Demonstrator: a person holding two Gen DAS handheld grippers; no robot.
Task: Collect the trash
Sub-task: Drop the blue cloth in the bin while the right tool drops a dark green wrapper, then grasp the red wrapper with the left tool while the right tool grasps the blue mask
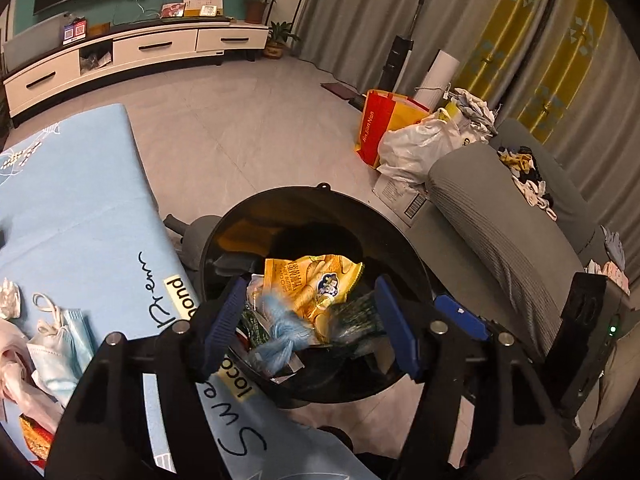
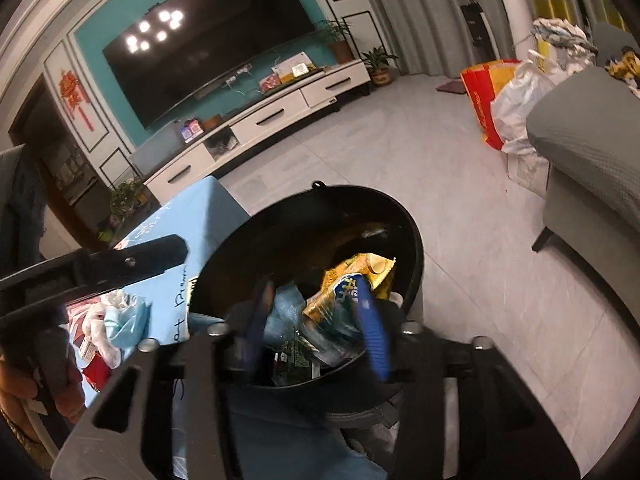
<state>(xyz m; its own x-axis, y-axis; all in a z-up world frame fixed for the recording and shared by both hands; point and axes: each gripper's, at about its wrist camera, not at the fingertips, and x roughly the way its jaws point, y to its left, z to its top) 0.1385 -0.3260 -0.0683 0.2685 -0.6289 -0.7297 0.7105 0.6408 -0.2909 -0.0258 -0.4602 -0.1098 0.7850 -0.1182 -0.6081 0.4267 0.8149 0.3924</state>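
While both grippers hang over it, a black trash bin point(image 1: 320, 208) stands on the pale tile floor just beside a table covered in light blue cloth point(image 1: 80, 208), its round mouth crowded with rubbish. On top lies a crumpled yellow snack wrapper point(image 1: 316, 280), and next to it a wad of light blue material point(image 1: 280, 328) (apparently tissue or a mask, blurred here) among green and clear packaging.

The left gripper point(image 1: 312, 320) is spread wide with nothing between its blue pads point(image 1: 224, 316), which frame the bin's contents from above. The right gripper point(image 2: 316, 324) is likewise released, its blue fingers point(image 2: 372, 328) parted over the same wrapper point(image 2: 352, 280) and blue wad point(image 2: 284, 308); the left finger is smeared by motion, so its exact edge cannot be made out.

Only the left wrist view shows the litter waiting on the cloth: used face masks point(image 1: 60, 340) and crumpled tissue point(image 1: 10, 296) near the table's edge, well apart from the bin. It also shows a red and yellow shopping bag point(image 1: 376, 128) and a white plastic sack point(image 1: 420, 144) beside a grey sofa point(image 1: 500, 208).

The right wrist view alone takes in the large dark television point(image 2: 208, 52) on a teal wall above a white cabinet point(image 2: 260, 120), and catches the other gripper's black body point(image 2: 100, 268) entering from the left edge.
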